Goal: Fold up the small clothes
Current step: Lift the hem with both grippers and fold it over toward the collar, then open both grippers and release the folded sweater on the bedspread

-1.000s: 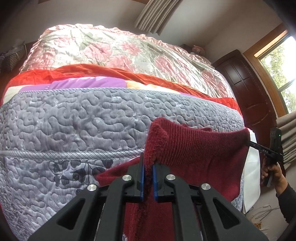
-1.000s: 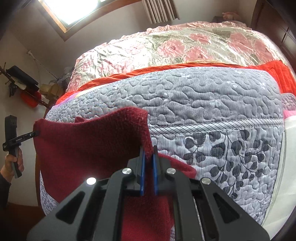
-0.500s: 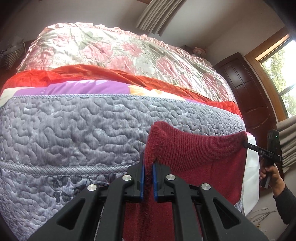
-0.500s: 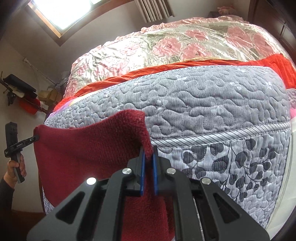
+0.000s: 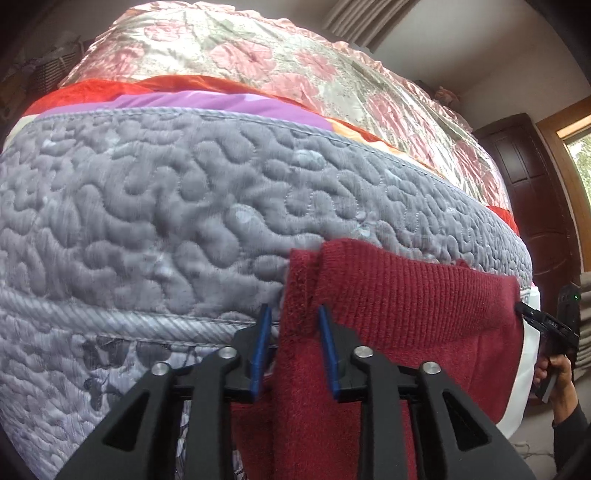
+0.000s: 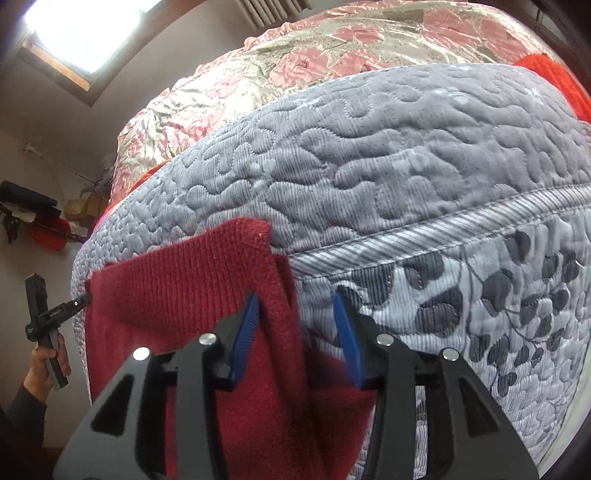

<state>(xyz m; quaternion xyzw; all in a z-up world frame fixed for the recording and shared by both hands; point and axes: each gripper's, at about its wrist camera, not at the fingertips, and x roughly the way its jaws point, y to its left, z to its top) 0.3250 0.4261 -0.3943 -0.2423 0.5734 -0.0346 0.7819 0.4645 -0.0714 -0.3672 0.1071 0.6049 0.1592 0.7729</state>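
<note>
I read both feeds as daylit and evenly bright. In the right wrist view the window (image 6: 85,33) at upper left is blown out to white, with no detail left in it. In the left wrist view a second window (image 5: 580,155) at the right edge is paler but also overexposed. The grey quilt (image 5: 184,206) is smeared by motion blur in that view; in the right view its stitching is sharper. Fisheye bending curves the bed, and the corners vignette to black.
</note>
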